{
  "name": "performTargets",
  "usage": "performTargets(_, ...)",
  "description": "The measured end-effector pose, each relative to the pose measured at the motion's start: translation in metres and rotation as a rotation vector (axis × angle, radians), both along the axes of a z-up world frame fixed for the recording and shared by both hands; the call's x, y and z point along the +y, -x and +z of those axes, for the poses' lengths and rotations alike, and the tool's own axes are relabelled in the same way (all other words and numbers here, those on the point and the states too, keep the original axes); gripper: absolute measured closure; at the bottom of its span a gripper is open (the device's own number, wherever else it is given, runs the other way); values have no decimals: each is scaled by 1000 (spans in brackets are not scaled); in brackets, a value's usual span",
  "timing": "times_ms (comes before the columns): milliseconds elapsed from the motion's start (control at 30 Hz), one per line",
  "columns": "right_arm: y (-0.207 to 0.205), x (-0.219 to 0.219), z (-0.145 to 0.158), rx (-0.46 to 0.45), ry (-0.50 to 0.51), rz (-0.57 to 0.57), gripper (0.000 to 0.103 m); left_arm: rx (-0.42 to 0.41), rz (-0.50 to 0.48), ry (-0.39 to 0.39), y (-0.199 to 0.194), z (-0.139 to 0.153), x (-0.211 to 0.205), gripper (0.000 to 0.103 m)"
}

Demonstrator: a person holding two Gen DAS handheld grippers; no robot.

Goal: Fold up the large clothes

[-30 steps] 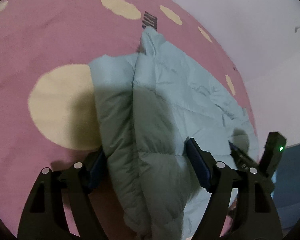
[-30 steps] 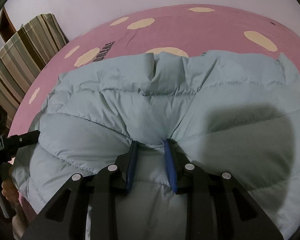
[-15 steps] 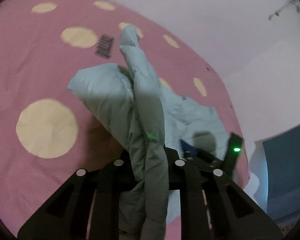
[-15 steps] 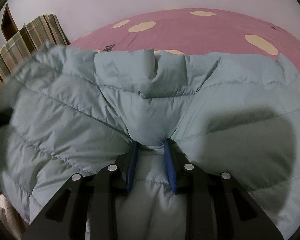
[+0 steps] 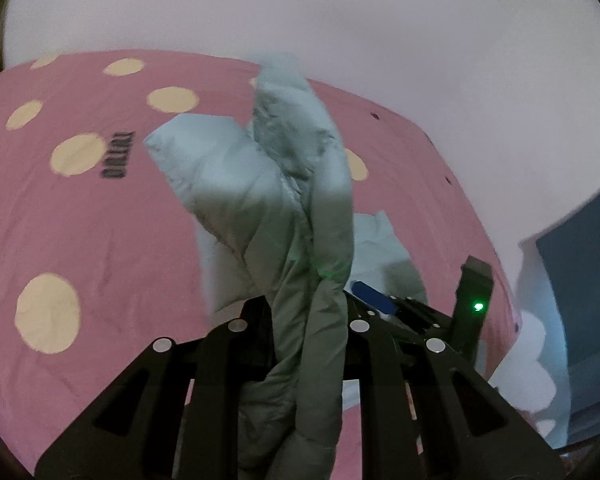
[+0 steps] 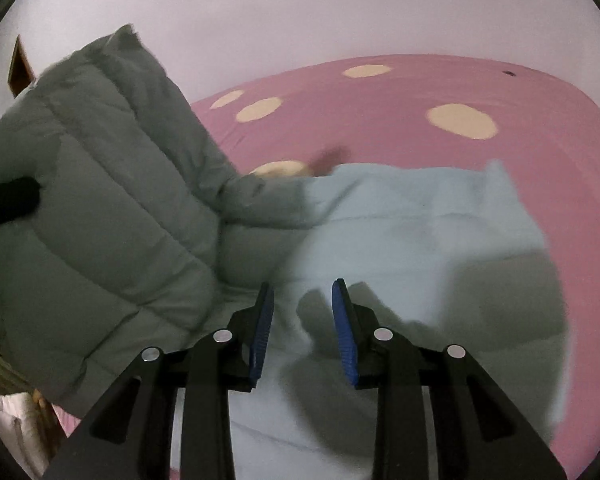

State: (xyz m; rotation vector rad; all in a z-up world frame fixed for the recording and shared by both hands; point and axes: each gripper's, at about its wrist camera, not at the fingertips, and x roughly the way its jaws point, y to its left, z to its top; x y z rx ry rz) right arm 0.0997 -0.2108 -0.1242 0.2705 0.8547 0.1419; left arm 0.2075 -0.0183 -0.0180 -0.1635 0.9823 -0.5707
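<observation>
A pale blue quilted puffer jacket (image 6: 400,232) lies on a pink bed with cream dots (image 6: 420,92). My left gripper (image 5: 306,312) is shut on a bunched fold of the jacket (image 5: 268,184) and holds it lifted above the bed. In the right wrist view that lifted part (image 6: 92,184) stands up at the left, with the left gripper's tip (image 6: 12,200) on it. My right gripper (image 6: 302,320) is open, its blue pads apart just above the flat part of the jacket, holding nothing. It also shows in the left wrist view (image 5: 396,308).
A white wall (image 5: 380,40) rises behind the bed. A blue panel (image 5: 580,280) and white bedding stand past the bed's right edge. Wooden furniture (image 6: 18,64) sits at the far left. Black lettering (image 5: 118,156) is printed on the sheet.
My left gripper closed on the jacket's side and lifted it up and over. My right gripper let go of the fold it pinched and opened.
</observation>
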Motion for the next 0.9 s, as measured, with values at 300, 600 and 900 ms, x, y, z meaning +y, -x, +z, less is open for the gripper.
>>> performTargets(300,44,-76,7,-5,-5,-141,55,22,-110,-94,-1,-29,-115,87)
performTargets(600,87,-130,-4,32,-69,-274,54,73,-139,-170,0,-88,-183,87)
performTargets(900,100,-142,-13,28,-107,-305,54,5,-132,-234,16,-109,-207,86)
